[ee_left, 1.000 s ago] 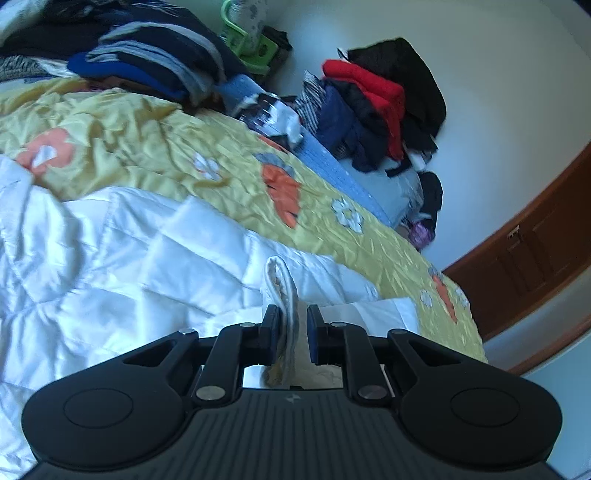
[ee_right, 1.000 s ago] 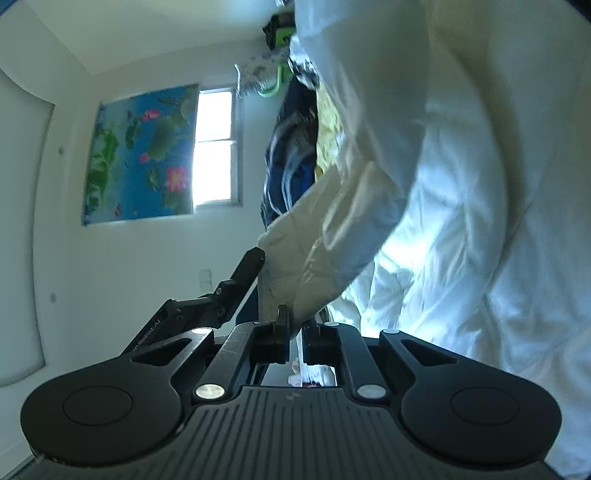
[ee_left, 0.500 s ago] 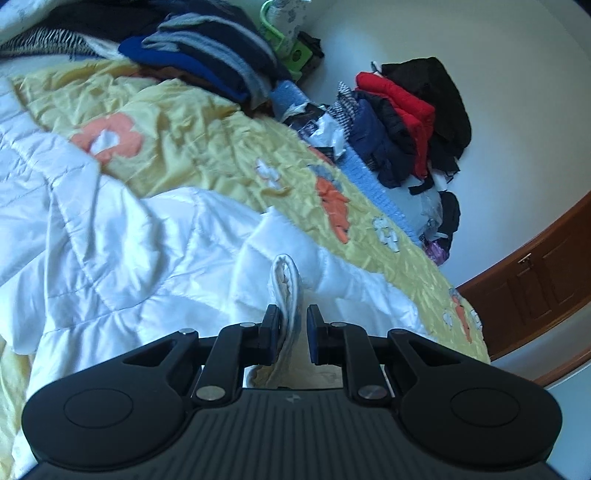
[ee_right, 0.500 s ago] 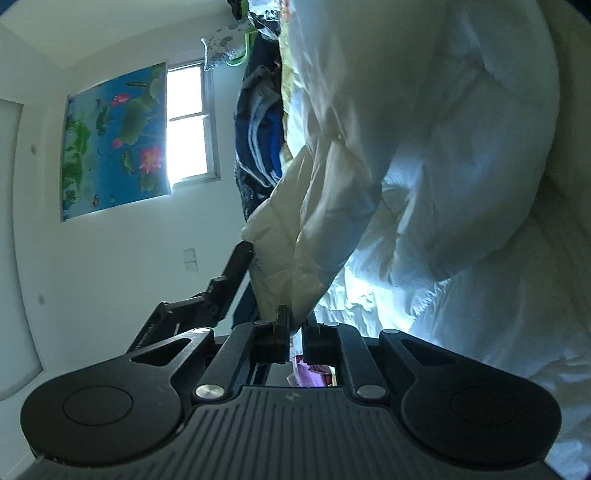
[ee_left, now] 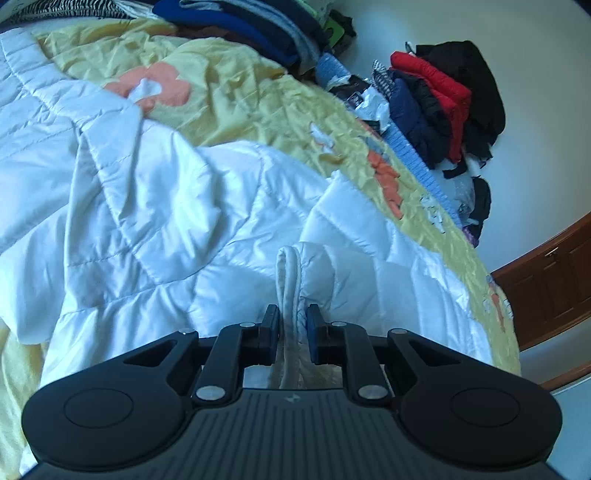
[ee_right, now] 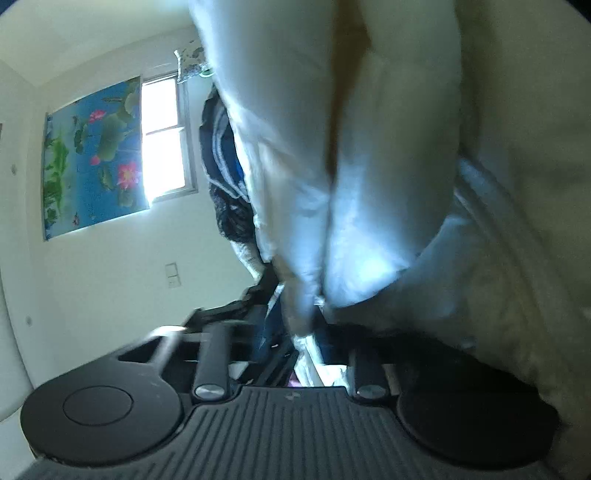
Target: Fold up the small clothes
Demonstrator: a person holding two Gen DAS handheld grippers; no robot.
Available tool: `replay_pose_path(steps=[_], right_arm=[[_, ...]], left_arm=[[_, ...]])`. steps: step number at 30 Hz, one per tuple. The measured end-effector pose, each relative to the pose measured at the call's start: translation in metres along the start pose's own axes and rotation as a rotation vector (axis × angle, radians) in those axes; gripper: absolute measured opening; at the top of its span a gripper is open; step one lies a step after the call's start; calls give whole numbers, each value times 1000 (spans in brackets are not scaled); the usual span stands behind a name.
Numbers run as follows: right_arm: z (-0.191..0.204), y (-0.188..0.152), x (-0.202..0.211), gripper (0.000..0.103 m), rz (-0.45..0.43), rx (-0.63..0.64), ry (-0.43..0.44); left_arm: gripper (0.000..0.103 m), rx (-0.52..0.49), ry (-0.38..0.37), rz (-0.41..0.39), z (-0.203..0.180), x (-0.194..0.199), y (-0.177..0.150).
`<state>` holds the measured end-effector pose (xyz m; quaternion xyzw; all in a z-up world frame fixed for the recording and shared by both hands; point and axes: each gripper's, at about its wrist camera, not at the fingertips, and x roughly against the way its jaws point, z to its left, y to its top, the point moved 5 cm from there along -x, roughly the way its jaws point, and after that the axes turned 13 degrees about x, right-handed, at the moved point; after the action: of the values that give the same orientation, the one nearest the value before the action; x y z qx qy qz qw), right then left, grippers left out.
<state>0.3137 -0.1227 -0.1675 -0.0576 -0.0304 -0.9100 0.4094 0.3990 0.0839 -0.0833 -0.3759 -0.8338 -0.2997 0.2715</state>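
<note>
Working over a bed: a yellow bedspread [ee_left: 236,92] with orange flower patches covers it, running away from you toward a pale wall. Brown wooden cabinetry [ee_left: 550,280] sits low at the right. In the right wrist view, a sunlit window [ee_right: 164,136] and a blue lotus poster [ee_right: 92,155] hang on the wall, with a wall switch [ee_right: 172,275] below them.

The white quilted jacket [ee_left: 155,206] lies spread on the bedspread, its long axis running roughly left to right across your left view. A rolled hem edge rises straight toward your left gripper [ee_left: 292,325]. Its jaws sit narrowly apart with that cream-lined edge pinched between them.

Your right gripper [ee_right: 301,328] is motion-blurred. A strip of the same jacket [ee_right: 362,166] runs down between its jaws, which look closed on it. The fabric hangs close over the lens and blocks most of that view.

Folded dark and blue clothes [ee_left: 251,26] stack at the far end of the bed. A pile of red, navy and black garments [ee_left: 443,99] leans against the wall beyond the blue bed edge. Both piles are well apart from the jacket.
</note>
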Motion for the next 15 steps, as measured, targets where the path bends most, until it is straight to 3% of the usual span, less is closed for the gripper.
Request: replay_pose_path(steps=[1, 3, 8, 12, 14, 15], right_arm=[[2, -2, 6, 61, 11, 14, -4], [19, -6, 20, 65, 43, 82, -14], [67, -9, 51, 66, 149, 304, -11], [87, 29, 55, 91, 15, 441, -60], [74, 50, 48, 91, -20, 418, -132], [62, 60, 41, 86, -7, 378, -197]], left_arm=[[16, -3, 6, 4, 1, 0, 0], [16, -15, 6, 12, 3, 0, 0], [16, 13, 2, 44, 10, -6, 3], [21, 111, -34, 61, 20, -8, 3], [26, 169, -66, 73, 26, -4, 3], [27, 190, -86, 78, 30, 0, 4]])
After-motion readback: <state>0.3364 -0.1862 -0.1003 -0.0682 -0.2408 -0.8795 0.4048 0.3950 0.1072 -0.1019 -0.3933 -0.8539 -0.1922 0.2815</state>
